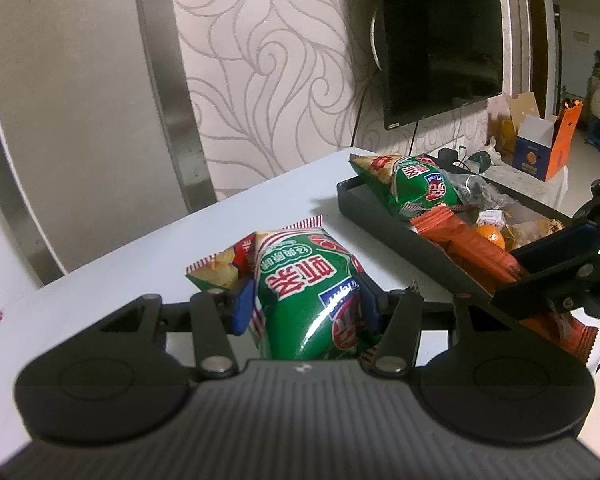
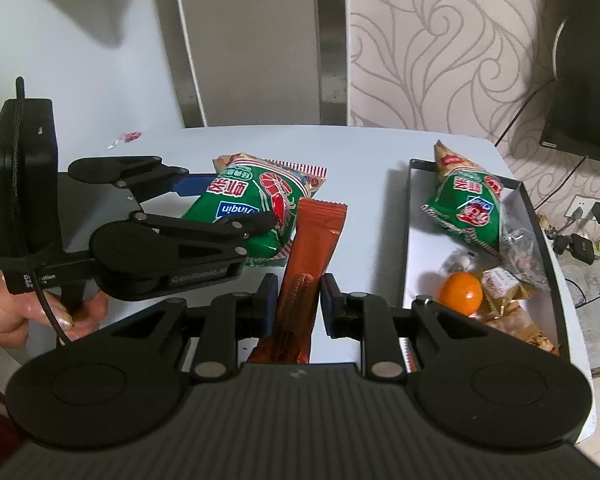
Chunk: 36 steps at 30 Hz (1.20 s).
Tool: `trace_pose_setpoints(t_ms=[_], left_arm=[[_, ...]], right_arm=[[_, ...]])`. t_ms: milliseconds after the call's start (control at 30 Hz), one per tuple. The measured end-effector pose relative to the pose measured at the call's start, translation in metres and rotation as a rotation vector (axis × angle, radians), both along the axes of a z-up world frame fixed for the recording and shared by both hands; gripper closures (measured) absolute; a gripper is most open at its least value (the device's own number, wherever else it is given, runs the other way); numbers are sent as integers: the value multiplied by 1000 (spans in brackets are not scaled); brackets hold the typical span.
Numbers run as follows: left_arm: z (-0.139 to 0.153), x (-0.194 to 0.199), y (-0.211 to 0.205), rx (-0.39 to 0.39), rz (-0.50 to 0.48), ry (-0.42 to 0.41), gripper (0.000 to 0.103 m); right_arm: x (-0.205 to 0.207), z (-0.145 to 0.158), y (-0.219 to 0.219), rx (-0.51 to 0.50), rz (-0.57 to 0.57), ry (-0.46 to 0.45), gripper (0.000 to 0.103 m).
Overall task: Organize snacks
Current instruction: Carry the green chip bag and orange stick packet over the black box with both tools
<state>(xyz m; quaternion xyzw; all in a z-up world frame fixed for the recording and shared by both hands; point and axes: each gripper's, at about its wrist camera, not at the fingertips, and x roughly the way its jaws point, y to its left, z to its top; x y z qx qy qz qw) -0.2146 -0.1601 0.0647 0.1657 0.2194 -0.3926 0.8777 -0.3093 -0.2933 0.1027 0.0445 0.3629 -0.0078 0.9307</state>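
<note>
A white surface (image 2: 360, 152) is standing against swirl-patterned wallpaper, with a dark TV (image 1: 440, 40) hanging on the wall.

The green shrimp-cracker bag (image 1: 308, 300) is sitting squeezed between the blue pads of the left claw (image 1: 304, 300), which is clamped on its lower half; its long axis is running forward and away from the claw, its far end over the surface. The tray (image 1: 364, 208) is lying to that claw's right and a little farther off, so I'd guess the bag needs swinging rightward to get there.

The right claw (image 2: 298, 300) is nearer the tray. An orange packet (image 2: 304, 264) is standing between its pads, long axis pointing forward; the left pad seems to be touching it, but a sliver of gap is showing on the right, so I cannot tell whether it is gripping.

In the tray another green bag (image 2: 468, 208) is filling the far end, with an orange fruit (image 2: 460, 294) and small clear-wrapped snacks (image 2: 516, 248) nearer. As I judge it, the free room there is the bare strip along the left side. Seen from the left, the right claw is hanging over the tray's near end, possibly in the way.
</note>
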Motion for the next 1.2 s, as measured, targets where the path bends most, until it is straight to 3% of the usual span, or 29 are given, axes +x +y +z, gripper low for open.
trace_pose_setpoints(t_ms=[1200], left_arm=[[13, -9, -60, -20, -156, -42, 48]], right_arm=[[-14, 15, -38, -5, -108, -26, 76]])
